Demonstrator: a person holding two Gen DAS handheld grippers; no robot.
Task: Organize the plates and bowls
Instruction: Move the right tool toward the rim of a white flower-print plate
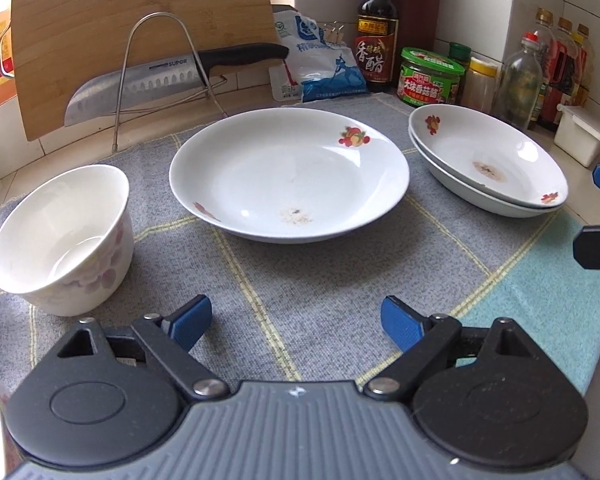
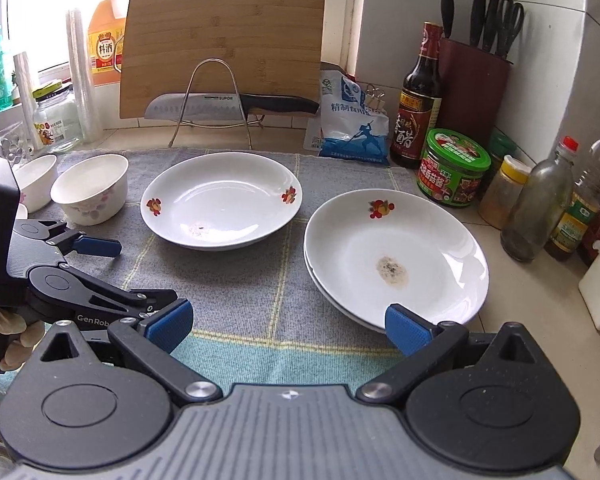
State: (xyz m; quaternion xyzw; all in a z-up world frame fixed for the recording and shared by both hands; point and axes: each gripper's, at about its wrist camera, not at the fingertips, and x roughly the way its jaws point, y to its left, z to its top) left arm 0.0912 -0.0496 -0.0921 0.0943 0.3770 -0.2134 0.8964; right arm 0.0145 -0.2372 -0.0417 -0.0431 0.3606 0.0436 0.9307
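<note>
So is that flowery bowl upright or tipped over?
Upright. The bowl sits on its base on the cloth, mouth up, and looks empty inside.

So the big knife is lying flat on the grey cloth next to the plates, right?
Not quite. The big knife is not on the grey cloth; it rests in the wire rack in front of the wooden cutting board, behind the cloth. The right wrist view shows it clearly.

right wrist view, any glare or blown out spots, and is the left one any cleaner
Right wrist view: window washed out white, sheen on the stacked plates. Left wrist view: glare on the single plate, edges bent by the fisheye; both sharp.
</note>
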